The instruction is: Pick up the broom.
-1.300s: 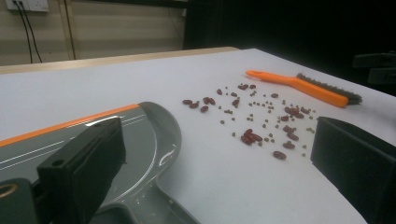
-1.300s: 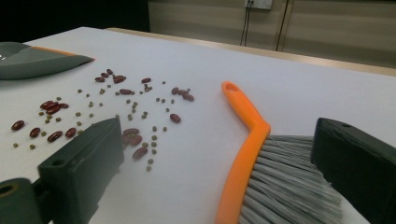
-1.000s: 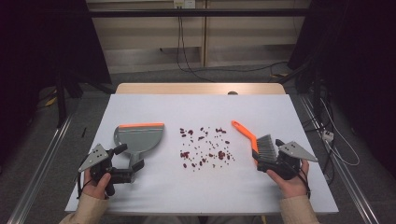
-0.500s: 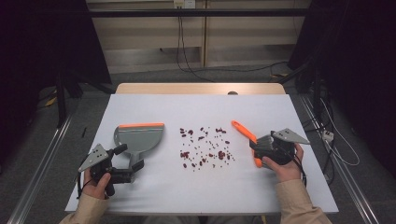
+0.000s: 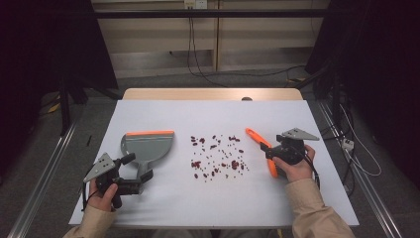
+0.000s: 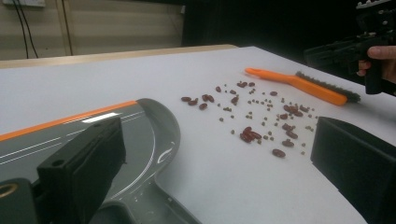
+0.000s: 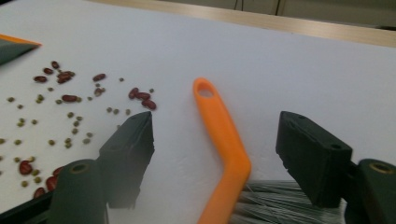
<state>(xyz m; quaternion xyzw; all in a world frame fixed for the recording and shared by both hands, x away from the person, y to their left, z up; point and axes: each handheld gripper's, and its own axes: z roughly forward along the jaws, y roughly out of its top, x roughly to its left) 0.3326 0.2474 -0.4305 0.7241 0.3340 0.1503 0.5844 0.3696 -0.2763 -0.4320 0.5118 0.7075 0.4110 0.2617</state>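
Right claw straddles the orange brush: jaws apart, one on each side of the handle, and they have just been closing in. Gap visible on both sides, pads not pressing yet. Brush handle runs up between the jaws, hang-hole end farthest from the claw, bristles at the base near the right-side jaw. Brush lies flat on the white bench. In the high view the right claw sits over the brush's bristle end, hand behind it.

Beyond the right claw's left-side jaw: scattered beans, red ones mixed with small greenish ones, loose on the bench, near the brush handle but not touching it.

Left claw jaws wide apart, nothing between the pads; it hovers low at the handle end of the grey dustpan. Dustpan flat on the bench, orange lip at the edge farthest from the claw. In the high view the left claw is just beside the dustpan handle; contact cannot be told. Beans lie between dustpan and brush.
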